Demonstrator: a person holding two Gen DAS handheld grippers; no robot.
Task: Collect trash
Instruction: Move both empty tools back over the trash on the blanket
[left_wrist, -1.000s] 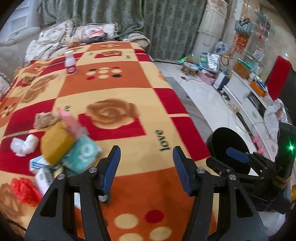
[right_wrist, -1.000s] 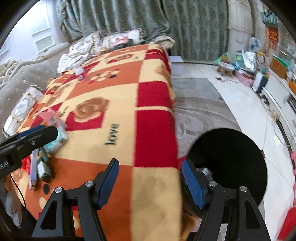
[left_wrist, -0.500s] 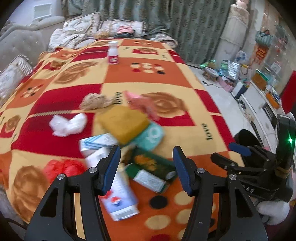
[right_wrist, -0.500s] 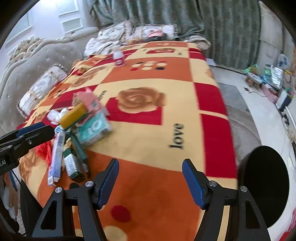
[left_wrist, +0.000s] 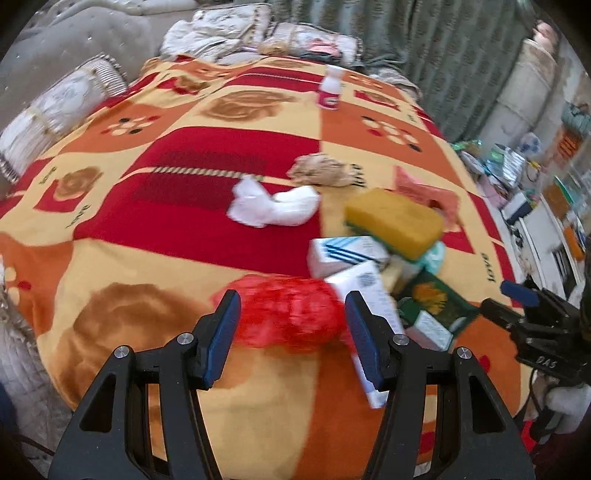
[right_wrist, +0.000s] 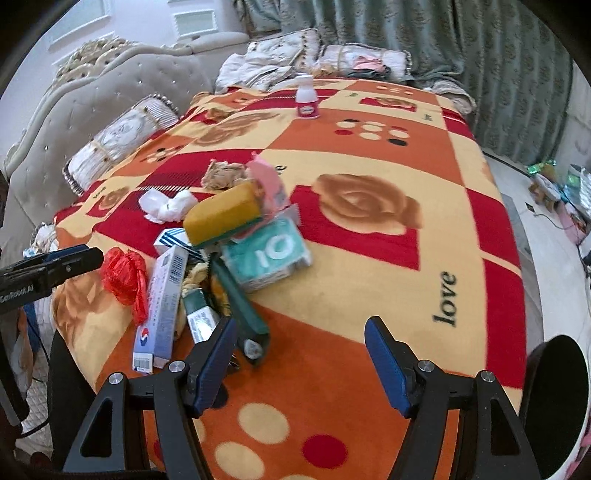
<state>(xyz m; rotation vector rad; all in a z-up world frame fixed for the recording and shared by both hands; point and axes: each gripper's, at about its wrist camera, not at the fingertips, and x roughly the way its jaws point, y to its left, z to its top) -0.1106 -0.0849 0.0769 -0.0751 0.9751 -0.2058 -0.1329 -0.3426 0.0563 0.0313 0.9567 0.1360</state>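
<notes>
Bed blanket (right_wrist: 369, 280), patterned in red, orange and cream squares with roses, spreading across both views and carrying a heap of trash near its lower left part.

Left gripper (left_wrist: 291, 332): hovering over the blanket, jaws standing apart, pinching nothing; red plastic bag (left_wrist: 291, 314), crumpled, lying on the blanket and showing between the blue pads without visibly touching either.

Right gripper (right_wrist: 299, 354): jaws spread, gripping nothing, pointing down at bare orange blanket just right of the heap.

Heap, lying close together:
- yellow sponge (right_wrist: 221, 216), resting tilted on top of the pile
- teal tissue pack (right_wrist: 267, 254), sitting under and right of the sponge
- long white box (right_wrist: 162, 306) with barcode, lying beside the red bag
- dark green packets (right_wrist: 240, 306), lying near the right gripper's left pad
- striped white carton (left_wrist: 345, 254), peeking from under the sponge
- pink wrapper (right_wrist: 267, 181), standing behind the sponge

Lying slightly apart: white crumpled tissue (right_wrist: 166, 206); beige crumpled paper (right_wrist: 221, 175).

Small white bottle (right_wrist: 306, 98) with pink label, standing upright well apart, far up the blanket.

Black round bin (right_wrist: 557, 402), showing at the lower right edge beside the bed.
</notes>
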